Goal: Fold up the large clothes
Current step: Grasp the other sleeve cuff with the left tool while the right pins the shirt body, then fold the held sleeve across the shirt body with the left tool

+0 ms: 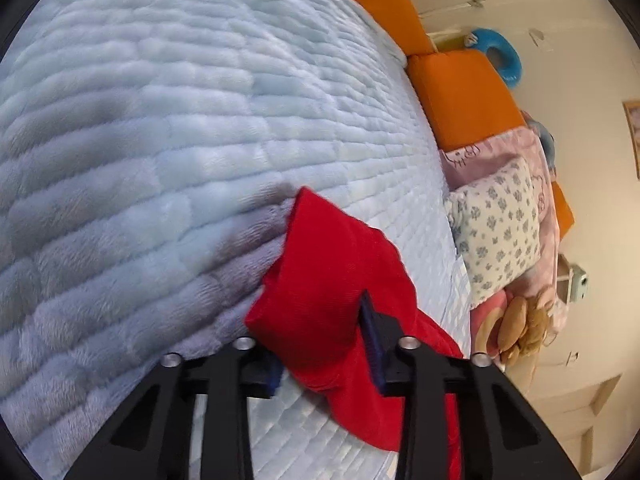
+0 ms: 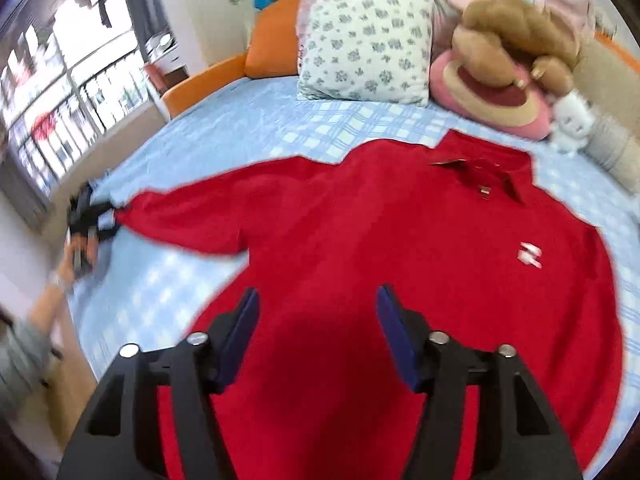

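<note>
Red knit shirt [image 2: 400,248] spread flat on blue checked quilted bed [image 2: 248,120]. Left gripper [image 1: 320,348] fingers pinch the sleeve cuff [image 1: 320,280] beside fluffy ribbed blanket [image 1: 160,120]. Right gripper [image 2: 318,336] fingers spread, empty, above the shirt body.

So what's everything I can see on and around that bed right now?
shirt: one, red, spread flat on the bed
sleeve cuff: one, red, pinched in the left gripper
bedspread: one, pale blue check
floral pillow: one, white and grey, at the head
plush bear: one, brown, on a pink cushion
bed surround: orange, padded
left gripper: black, closed on the cuff
right gripper: black, open above the shirt, holding nothing
</note>
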`<action>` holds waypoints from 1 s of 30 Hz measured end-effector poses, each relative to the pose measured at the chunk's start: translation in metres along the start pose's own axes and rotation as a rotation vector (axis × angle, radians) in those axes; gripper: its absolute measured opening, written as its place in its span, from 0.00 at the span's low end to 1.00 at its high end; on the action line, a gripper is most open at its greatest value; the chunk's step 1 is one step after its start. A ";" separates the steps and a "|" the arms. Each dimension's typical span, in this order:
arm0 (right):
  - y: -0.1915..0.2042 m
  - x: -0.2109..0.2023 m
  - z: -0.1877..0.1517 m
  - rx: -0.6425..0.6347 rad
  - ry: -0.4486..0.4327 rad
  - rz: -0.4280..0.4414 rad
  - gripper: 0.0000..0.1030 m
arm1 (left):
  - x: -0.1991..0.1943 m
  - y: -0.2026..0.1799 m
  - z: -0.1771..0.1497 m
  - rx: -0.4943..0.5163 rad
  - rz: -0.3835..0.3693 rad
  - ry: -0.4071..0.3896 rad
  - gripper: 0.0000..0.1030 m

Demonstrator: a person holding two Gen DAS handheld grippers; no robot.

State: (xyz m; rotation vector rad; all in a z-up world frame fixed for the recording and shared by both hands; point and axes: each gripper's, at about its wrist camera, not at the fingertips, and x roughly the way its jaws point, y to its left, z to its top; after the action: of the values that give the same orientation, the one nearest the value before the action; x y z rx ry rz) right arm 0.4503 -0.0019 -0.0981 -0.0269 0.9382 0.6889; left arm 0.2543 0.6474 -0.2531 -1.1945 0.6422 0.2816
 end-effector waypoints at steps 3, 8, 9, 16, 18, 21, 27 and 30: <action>-0.023 0.051 0.045 0.089 0.037 0.037 0.30 | -0.007 -0.014 0.003 0.042 -0.062 0.003 0.20; -0.046 0.129 0.095 0.158 0.108 0.063 0.15 | -0.032 -0.057 0.005 0.145 -0.128 -0.001 0.17; -0.049 0.147 0.103 0.178 0.124 0.076 0.15 | -0.038 -0.068 0.005 0.174 -0.136 -0.001 0.17; -0.057 0.213 0.116 0.177 0.230 0.069 0.15 | -0.097 -0.184 -0.009 0.429 -0.218 -0.011 0.15; -0.060 0.223 0.113 0.181 0.256 0.052 0.15 | -0.116 -0.226 -0.021 0.511 -0.268 -0.013 0.14; -0.072 0.230 0.110 0.215 0.252 0.093 0.11 | -0.140 -0.278 -0.048 0.631 -0.344 -0.004 0.08; -0.072 0.229 0.106 0.211 0.234 0.087 0.07 | -0.128 -0.324 -0.092 0.746 -0.292 0.049 0.31; -0.067 0.227 0.106 0.190 0.225 0.059 0.08 | -0.106 -0.290 -0.084 0.706 -0.127 -0.003 0.78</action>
State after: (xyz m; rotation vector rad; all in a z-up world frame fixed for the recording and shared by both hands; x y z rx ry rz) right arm 0.6552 0.0988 -0.2215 0.0932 1.2218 0.6576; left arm 0.2968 0.4786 0.0154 -0.5504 0.5893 -0.0568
